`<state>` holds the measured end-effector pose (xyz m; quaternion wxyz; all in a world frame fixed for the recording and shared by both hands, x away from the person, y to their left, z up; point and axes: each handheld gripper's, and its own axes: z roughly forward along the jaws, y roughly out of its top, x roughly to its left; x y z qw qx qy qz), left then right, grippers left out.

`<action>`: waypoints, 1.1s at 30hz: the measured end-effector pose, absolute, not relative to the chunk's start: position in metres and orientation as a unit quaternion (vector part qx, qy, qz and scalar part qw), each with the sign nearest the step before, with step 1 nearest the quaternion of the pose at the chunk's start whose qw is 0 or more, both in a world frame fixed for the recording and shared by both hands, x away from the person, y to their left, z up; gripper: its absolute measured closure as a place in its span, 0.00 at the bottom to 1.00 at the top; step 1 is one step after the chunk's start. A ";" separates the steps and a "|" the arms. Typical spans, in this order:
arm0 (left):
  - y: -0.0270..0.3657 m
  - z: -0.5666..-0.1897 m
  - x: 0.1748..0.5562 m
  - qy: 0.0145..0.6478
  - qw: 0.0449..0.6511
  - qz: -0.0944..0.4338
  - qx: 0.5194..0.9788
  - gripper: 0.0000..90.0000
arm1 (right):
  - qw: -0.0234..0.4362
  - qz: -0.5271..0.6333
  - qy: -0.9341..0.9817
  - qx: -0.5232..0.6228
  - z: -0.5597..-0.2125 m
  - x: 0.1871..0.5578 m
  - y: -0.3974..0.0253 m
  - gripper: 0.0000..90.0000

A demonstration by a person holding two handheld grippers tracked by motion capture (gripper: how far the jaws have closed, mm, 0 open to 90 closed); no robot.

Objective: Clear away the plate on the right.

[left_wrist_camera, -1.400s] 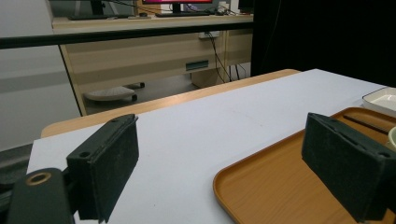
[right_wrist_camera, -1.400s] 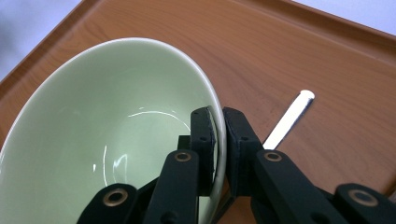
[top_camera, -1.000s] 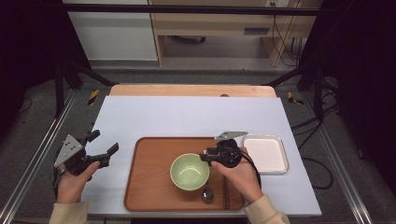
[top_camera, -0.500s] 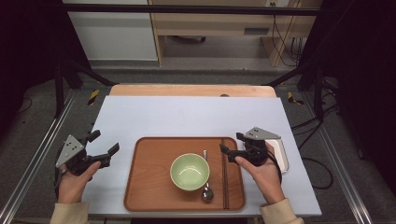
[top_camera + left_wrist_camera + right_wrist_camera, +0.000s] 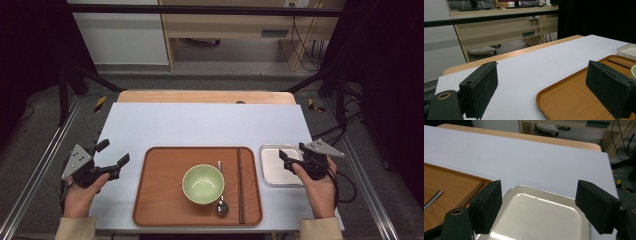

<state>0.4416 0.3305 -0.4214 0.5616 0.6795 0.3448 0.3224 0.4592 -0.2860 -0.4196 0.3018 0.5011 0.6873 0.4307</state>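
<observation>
While both grippers hang clear of the tableware, the scene reads as follows.

Right gripper (image 5: 292,156): held over the near-right side of the small metal tray (image 5: 272,165), jaws wide apart with nothing between them; in the right gripper view the tray's rim (image 5: 544,195) lies directly between and below the two pads, so the likely reason for this pose is a grasp on that tray.

Metal tray: lies flat on the white table (image 5: 200,125), just beside the right edge of the brown tray (image 5: 160,200), apart from it by a thin strip of table.

Left gripper (image 5: 112,155): held off the left edge of the brown tray, jaws spread and empty; it appears parked, kept out of the way rather than reaching.

Brown tray contents: a green bowl (image 5: 203,184) sits near the middle, a spoon (image 5: 221,200) lies right beside it, and chopsticks (image 5: 240,185) lie parallel to the tray's right rim, laid out like a place setting.

Hard to make out: the metal tray's near-right part is covered by the right gripper and hand in the high view, and its near edge is cut off in the right gripper view; whether the gripper touches the tray cannot be told. The bowl shows as a sliver (image 5: 633,72) at the frame edge in the left gripper view.
</observation>
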 end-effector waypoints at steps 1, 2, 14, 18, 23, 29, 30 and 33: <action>0.330 -0.421 0.442 0.345 0.561 0.323 0.680 0.11 | 0.299 0.432 0.683 0.507 -0.420 0.458 -0.291 0.25; 0.330 -0.422 0.442 0.345 0.562 0.323 0.679 0.11 | 0.303 0.432 0.679 0.511 -0.421 0.458 -0.295 0.25; 0.331 -0.421 0.441 0.346 0.562 0.323 0.678 0.11 | 0.299 0.404 0.649 0.571 -0.432 0.453 -0.337 0.46; 0.330 -0.421 0.442 0.345 0.560 0.323 0.681 0.12 | 0.267 0.399 0.640 0.600 -0.443 0.453 -0.350 0.58; 0.328 -0.422 0.442 0.344 0.558 0.322 0.683 0.12 | 0.235 0.386 0.647 0.615 -0.453 0.457 -0.355 0.71; 0.327 -0.422 0.442 0.342 0.557 0.321 0.685 0.11 | 0.200 0.381 0.650 0.626 -0.461 0.462 -0.356 0.78; 0.326 -0.422 0.442 0.342 0.558 0.320 0.685 0.12 | 0.195 0.382 0.650 0.627 -0.462 0.463 -0.357 0.79; 0.326 -0.422 0.442 0.341 0.557 0.320 0.686 0.12 | 0.178 0.384 0.647 0.635 -0.465 0.464 -0.358 0.81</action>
